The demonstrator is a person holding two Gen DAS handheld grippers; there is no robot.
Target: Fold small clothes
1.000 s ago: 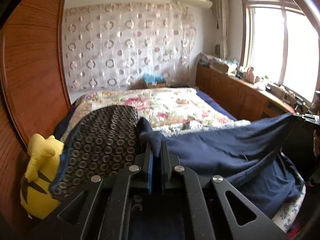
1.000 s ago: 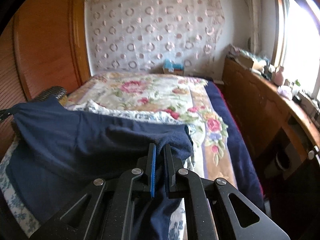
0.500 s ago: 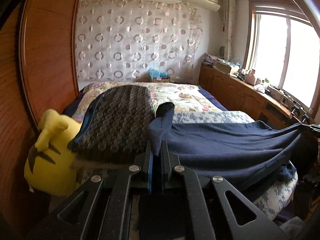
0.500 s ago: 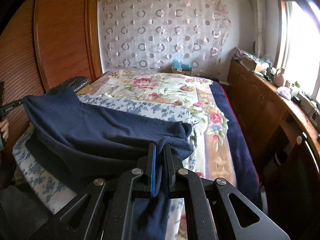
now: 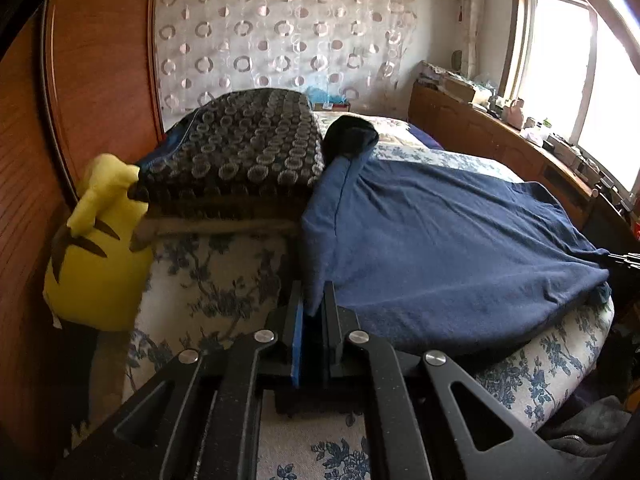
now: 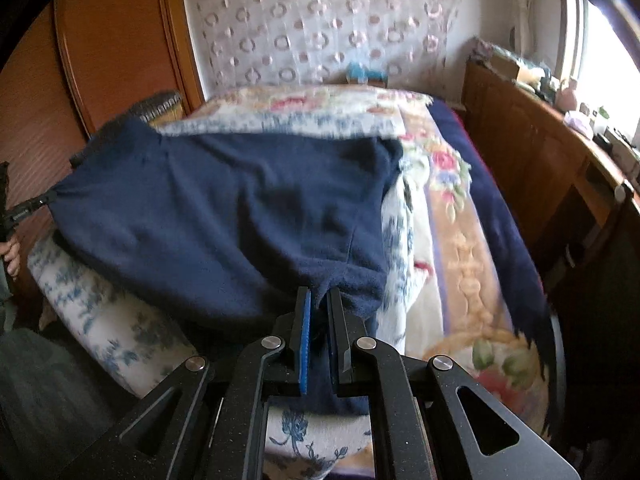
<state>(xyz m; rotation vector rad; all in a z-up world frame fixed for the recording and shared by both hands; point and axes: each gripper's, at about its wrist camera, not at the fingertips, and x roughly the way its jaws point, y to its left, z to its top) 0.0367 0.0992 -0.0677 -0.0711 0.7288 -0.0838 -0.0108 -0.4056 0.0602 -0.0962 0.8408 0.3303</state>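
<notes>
My left claw [image 5: 314,312] is pinched tight on one corner of the dark navy fleece garment [image 5: 440,236], and my right claw [image 6: 318,316] is clamped just as tight on the opposite corner [image 6: 224,216]. The cloth spreads flat ahead of both claws over the blue-flowered white quilt [image 5: 208,276] at the near end of the bed, stretched between them.

Only the left wrist view shows what lies to the left of my left claw: a yellow plush toy with brown stripes [image 5: 96,256] against the wooden wardrobe door [image 5: 100,60], and ahead, a dark ring-patterned cushion [image 5: 244,148] touching the garment's far edge.

Only the right wrist view shows the rose-patterned bedspread [image 6: 452,216] running ahead and right of my right claw, and my left claw's tip far left with fingers [image 6: 12,254] below it.
</notes>
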